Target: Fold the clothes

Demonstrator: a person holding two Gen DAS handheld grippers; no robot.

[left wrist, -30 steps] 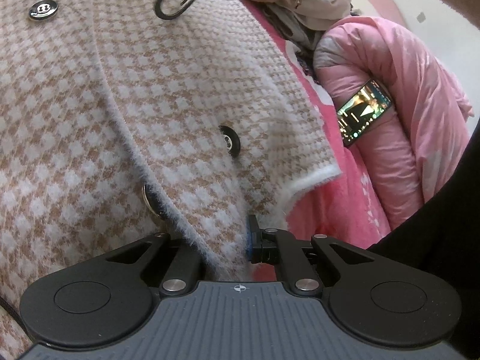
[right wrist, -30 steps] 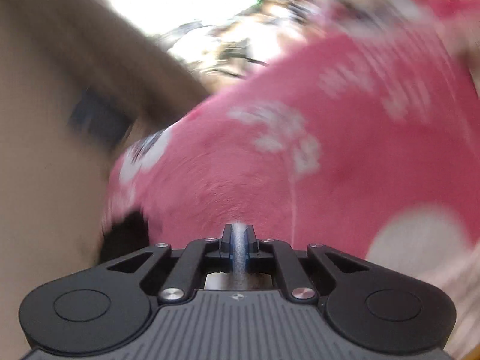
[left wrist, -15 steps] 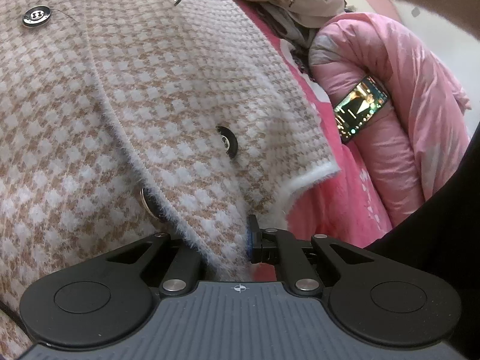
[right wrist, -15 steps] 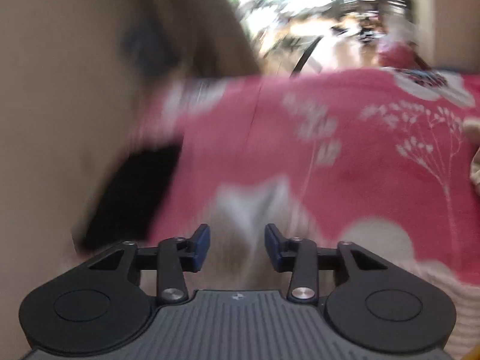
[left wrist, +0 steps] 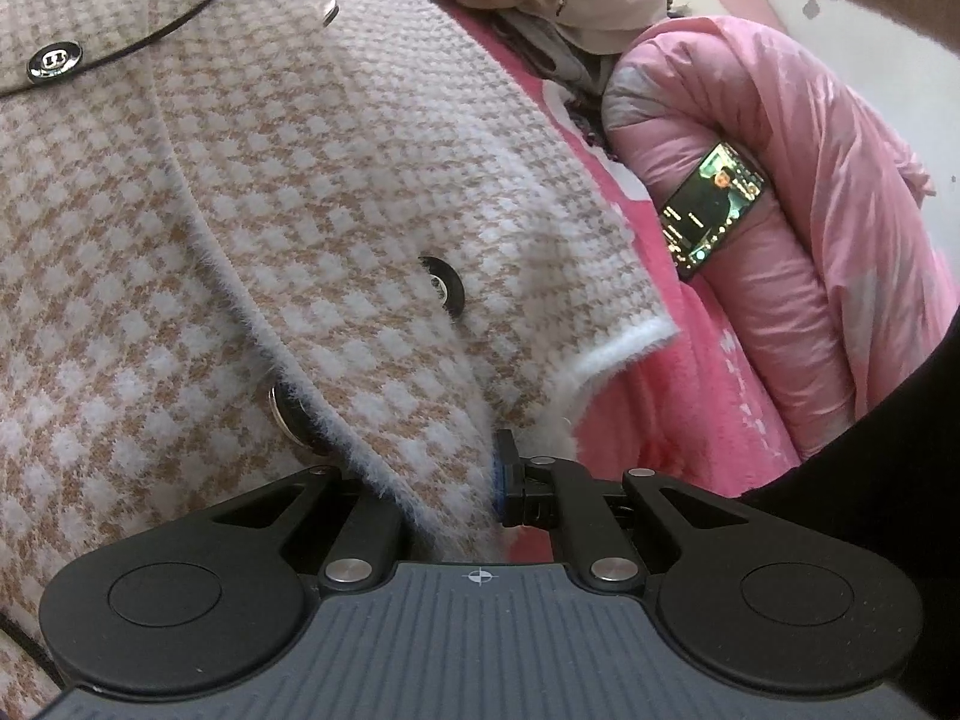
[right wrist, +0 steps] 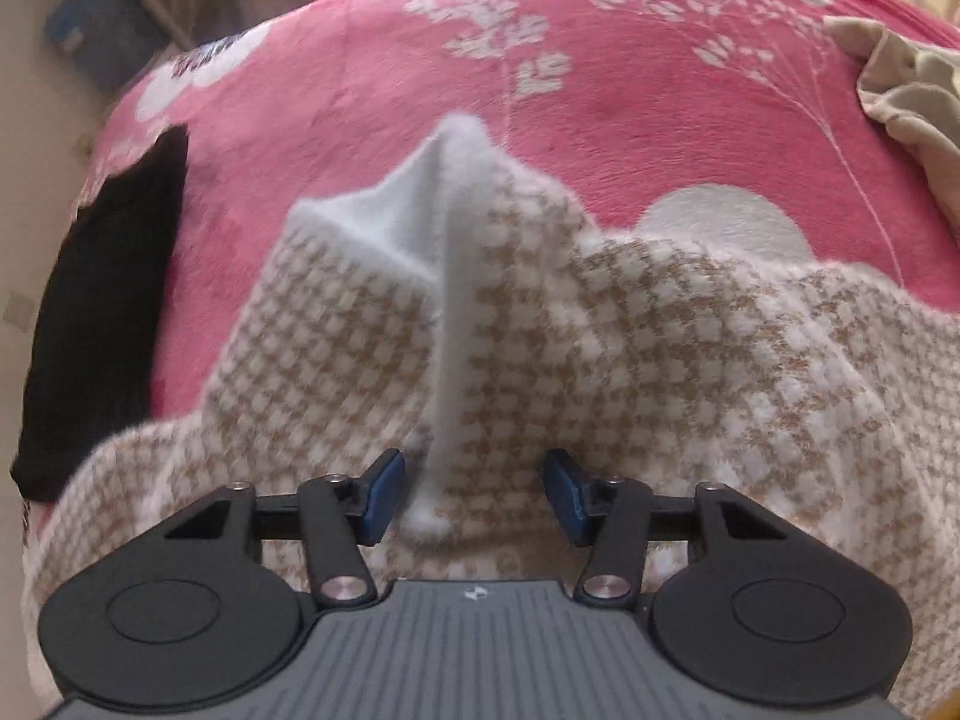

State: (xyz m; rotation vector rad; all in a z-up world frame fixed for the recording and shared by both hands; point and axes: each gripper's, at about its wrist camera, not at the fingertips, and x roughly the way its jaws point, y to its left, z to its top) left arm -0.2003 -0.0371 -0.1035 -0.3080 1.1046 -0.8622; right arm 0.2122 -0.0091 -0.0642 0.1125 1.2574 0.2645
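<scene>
A fuzzy beige-and-white houndstooth jacket [left wrist: 300, 210] with dark round buttons [left wrist: 441, 285] lies on a pink flowered blanket [right wrist: 600, 120]. My left gripper [left wrist: 480, 480] is shut on the jacket's front edge near its lower corner; the fabric hides the left finger. In the right wrist view another part of the jacket [right wrist: 600, 330] is bunched up, with a raised white-edged fold running toward me. My right gripper [right wrist: 474, 495] hovers over that fold. Its blue pads [right wrist: 381, 498] stand on either side of the fold without touching it, and the jaws are closing.
A lit phone [left wrist: 714, 210] rests on a rolled pink padded coat [left wrist: 810, 240] at the right. More clothes [left wrist: 600, 0] are heaped behind. A black cloth [right wrist: 102, 300] lies at the blanket's left edge, a beige garment [right wrist: 906, 90] at the far right.
The right gripper's jaws went from shut to open, and its view swung from the blurred bare blanket onto the bunched jacket. The left gripper kept its hold; the black cord above it shifted.
</scene>
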